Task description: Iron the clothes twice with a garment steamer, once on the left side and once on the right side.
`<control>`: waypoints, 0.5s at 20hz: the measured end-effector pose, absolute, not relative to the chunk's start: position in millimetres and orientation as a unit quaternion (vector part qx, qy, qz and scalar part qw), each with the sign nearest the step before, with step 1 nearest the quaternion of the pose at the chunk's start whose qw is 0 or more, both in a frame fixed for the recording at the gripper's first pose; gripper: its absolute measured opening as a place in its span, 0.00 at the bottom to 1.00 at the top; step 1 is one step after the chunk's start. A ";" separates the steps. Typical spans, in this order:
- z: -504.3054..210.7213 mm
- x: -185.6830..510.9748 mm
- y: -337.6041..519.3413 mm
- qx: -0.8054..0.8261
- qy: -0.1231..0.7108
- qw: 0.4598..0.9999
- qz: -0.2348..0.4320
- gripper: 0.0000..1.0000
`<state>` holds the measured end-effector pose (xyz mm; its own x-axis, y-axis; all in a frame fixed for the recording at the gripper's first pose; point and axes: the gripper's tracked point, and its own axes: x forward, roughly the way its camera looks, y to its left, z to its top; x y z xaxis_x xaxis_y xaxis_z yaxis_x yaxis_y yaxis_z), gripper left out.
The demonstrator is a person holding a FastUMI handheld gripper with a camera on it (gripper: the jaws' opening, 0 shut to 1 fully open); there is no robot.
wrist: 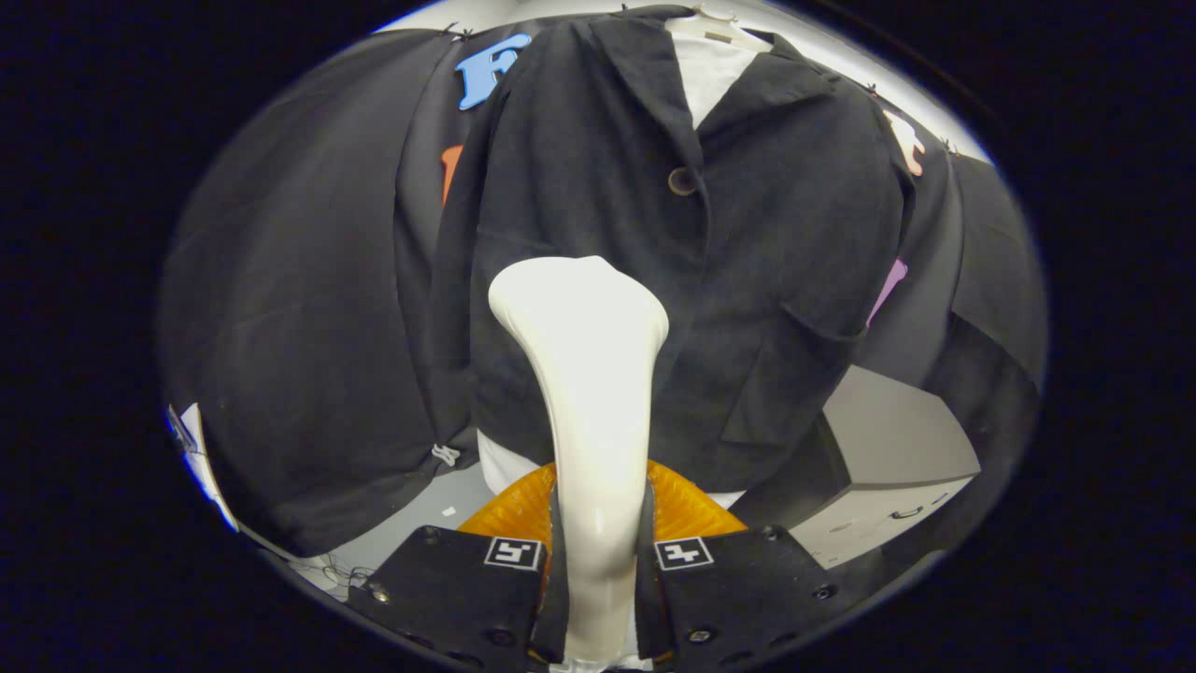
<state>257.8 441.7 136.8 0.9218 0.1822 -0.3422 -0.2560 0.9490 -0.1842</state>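
Claw (598, 561) clamped on white steamer (579, 355) before unlabelled dark jacket (747, 280).

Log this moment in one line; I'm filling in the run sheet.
gripper: shut on steamer | steamer head: upright, before jacket, left of button | jacket: hanging | contact: cannot tell
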 end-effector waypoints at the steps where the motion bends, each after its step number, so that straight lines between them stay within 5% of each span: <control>1: 130.0 262.1 442.6 -0.115 0.169 0.972 0.114 0.31; 10: 63.7 267.1 456.1 -0.136 0.210 0.960 0.123 0.31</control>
<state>267.1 456.1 63.7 0.8818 0.1790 -0.4363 -0.2930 0.9329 -0.2096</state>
